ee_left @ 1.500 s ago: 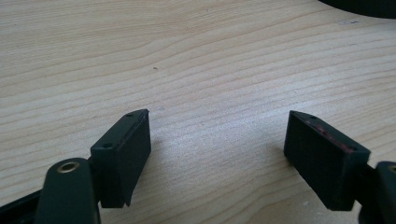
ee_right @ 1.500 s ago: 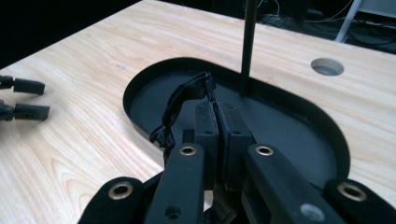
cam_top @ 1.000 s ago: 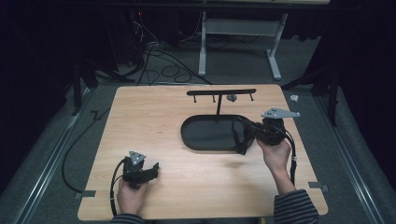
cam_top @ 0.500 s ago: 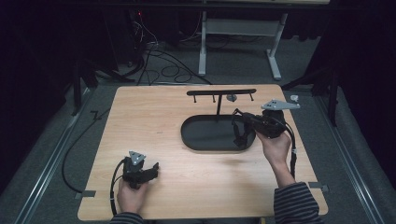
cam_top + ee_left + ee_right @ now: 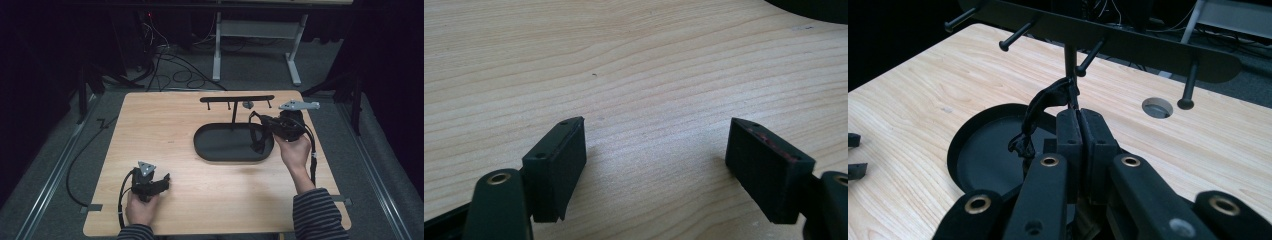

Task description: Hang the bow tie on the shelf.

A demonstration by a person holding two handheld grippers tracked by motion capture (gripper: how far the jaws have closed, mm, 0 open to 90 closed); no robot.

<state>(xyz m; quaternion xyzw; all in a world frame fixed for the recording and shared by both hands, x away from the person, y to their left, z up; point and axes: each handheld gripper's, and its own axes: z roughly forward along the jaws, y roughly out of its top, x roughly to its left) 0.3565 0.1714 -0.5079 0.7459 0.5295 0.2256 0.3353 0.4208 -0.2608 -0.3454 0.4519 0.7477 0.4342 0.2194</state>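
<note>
High view: on the wooden surface stands a black rack with pegs on an oval base. The right gripper, fingers clamped on a black cord-like item, holds it over the base, not yet hung. The left gripper rests idle, fingers spread, empty.

Black strap lower end hidden behind right gripper pads, oval tray cut off by left gripper view's top edge, both forearms cut off by high view's bottom edge.
</note>
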